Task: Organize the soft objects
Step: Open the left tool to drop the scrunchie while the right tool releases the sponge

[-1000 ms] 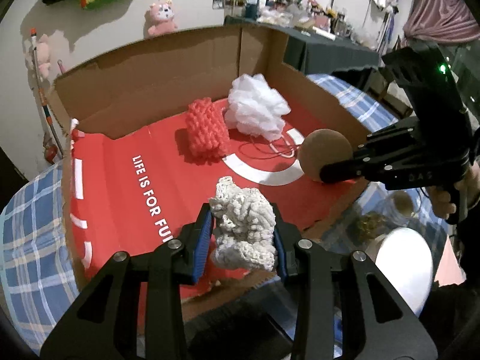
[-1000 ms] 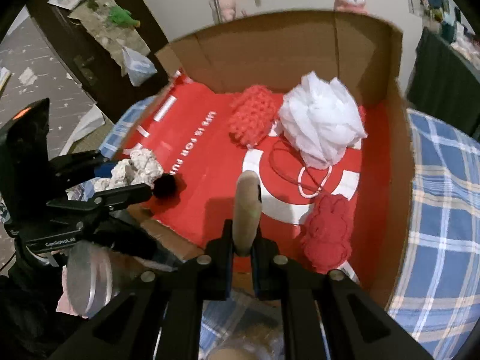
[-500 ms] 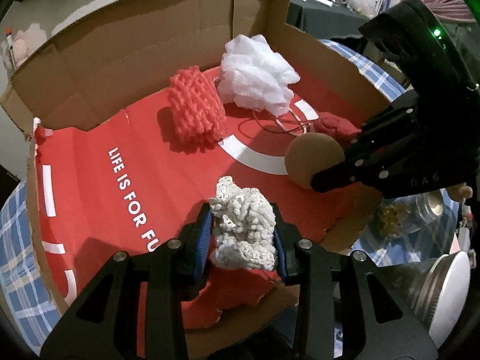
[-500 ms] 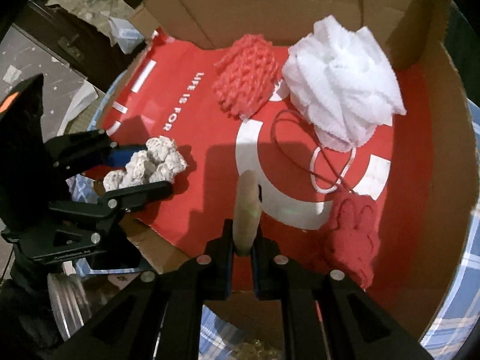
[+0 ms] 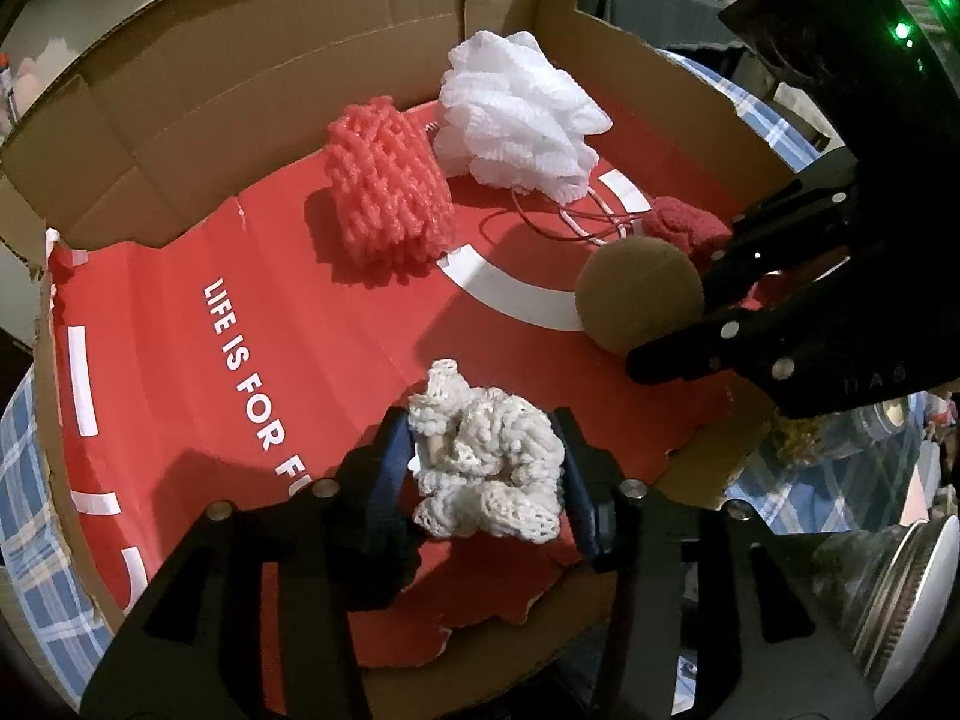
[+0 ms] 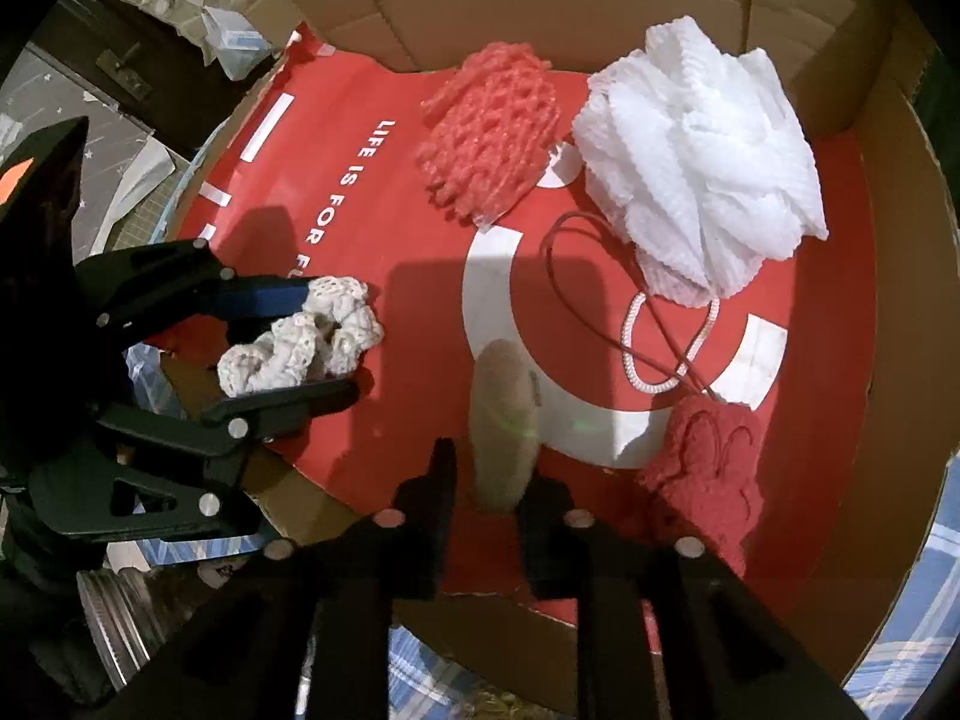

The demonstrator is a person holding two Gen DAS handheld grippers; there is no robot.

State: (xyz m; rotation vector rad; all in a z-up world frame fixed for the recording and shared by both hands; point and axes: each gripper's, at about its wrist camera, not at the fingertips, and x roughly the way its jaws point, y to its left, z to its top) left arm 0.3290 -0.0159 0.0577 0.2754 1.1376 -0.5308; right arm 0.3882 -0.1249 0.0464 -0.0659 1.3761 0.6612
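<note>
- Left gripper (image 5: 486,468): jaws have just been opening. The white scrunchie (image 5: 489,474) lies between the blue pads, which look slack against it; released, not clamped.
- Scrunchie: off-white crochet, ruffled, sitting on the red liner near the box's torn front edge.
- Right gripper (image 6: 492,474): jaws have just been opening. The tan puff (image 6: 504,426) stands on edge between them with a gap on the left side; not pinched.
- Puff: a flat round pad, tan, resting on the white ring printed on the liner.
- Red plush (image 6: 705,480): just right of the puff, on the box floor.
- Cords (image 6: 648,348): one dark red, one white, looped between the plush and the white mesh.
- Coral net (image 5: 387,180) and white mesh (image 5: 519,120): side by side at the back wall.
- Box (image 5: 252,90): open cardboard, red printed liner with white lettering.
- Surface: blue plaid cloth (image 5: 24,480); glass jar (image 5: 888,564) beside the box.
- Room beyond: dim and cluttered.
</note>
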